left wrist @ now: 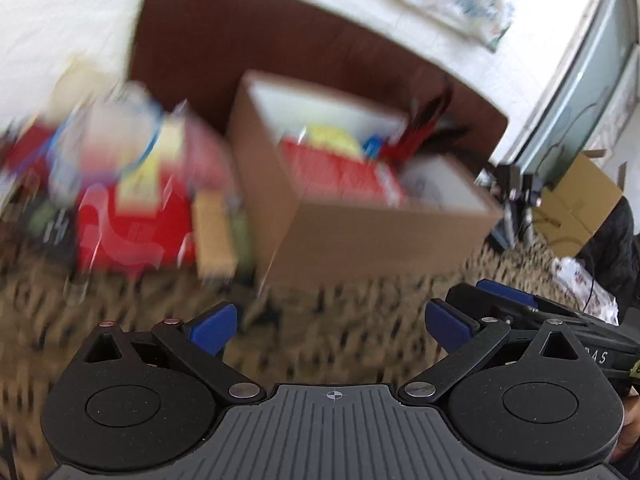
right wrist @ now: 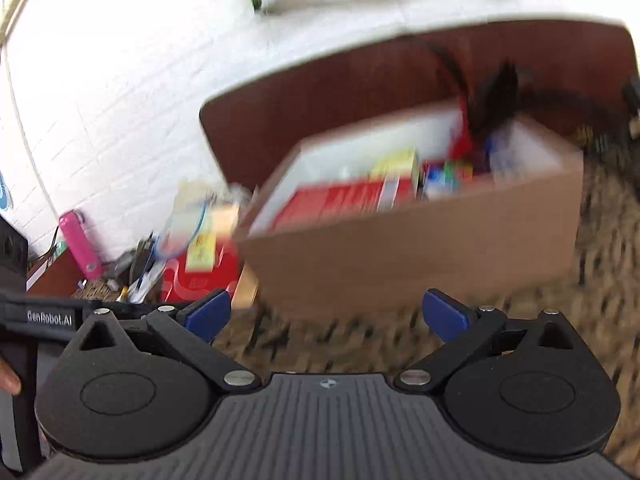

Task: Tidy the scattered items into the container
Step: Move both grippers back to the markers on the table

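An open cardboard box (left wrist: 360, 236) stands on a patterned carpet, with a red package (left wrist: 340, 176), a yellow item and other things inside. It also shows in the right wrist view (right wrist: 420, 252). To its left lies a blurred pile: a red packet (left wrist: 132, 228), a clear bag with a blue rim (left wrist: 108, 136) and a tan box (left wrist: 214, 232). My left gripper (left wrist: 330, 328) is open and empty, short of the box. My right gripper (right wrist: 326, 316) is open and empty, just before the box's front wall. Both views are motion-blurred.
A dark brown headboard-like panel (left wrist: 240, 40) stands behind the box against a white brick wall. A pink bottle (right wrist: 80, 246) and clutter lie at the left. Another cardboard box (left wrist: 580, 204) and a plastic bag (left wrist: 584, 284) sit at the right.
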The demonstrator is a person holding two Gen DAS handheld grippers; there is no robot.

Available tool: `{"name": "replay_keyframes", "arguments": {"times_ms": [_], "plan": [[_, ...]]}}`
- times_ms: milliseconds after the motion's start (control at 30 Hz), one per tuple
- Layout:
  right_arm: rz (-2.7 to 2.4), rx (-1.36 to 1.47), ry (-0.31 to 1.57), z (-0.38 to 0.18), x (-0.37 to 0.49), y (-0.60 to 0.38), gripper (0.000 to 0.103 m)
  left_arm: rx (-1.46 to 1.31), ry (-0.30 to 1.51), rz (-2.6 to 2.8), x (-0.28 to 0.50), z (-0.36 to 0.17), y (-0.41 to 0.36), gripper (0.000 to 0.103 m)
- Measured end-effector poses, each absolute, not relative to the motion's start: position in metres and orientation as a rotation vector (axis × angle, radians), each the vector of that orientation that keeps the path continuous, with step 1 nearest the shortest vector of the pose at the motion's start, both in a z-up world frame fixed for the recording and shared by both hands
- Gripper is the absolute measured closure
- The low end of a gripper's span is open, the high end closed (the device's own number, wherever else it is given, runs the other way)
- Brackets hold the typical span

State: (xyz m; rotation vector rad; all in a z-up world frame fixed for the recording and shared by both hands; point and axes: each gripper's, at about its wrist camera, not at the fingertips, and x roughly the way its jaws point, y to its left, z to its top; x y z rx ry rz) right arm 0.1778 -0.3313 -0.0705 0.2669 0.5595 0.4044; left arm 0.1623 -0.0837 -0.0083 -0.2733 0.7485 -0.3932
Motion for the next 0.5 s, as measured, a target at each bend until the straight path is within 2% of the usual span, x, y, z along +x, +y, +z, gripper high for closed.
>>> {"name": "replay_keyframes", "arguments": {"times_ms": [267,500], "plan": [[0.460,0.292,0.712,-0.105,0.144,-0.281,0.001,-0.370,0.842,-0.257,0.101,-0.046,-0.031,0.000],[0.564,0.137,0.697,-0.104,0.128,-0.209,0.001,-0.418,0.785,-0.116,0.065,-0.046,0.032,0.000]]}}
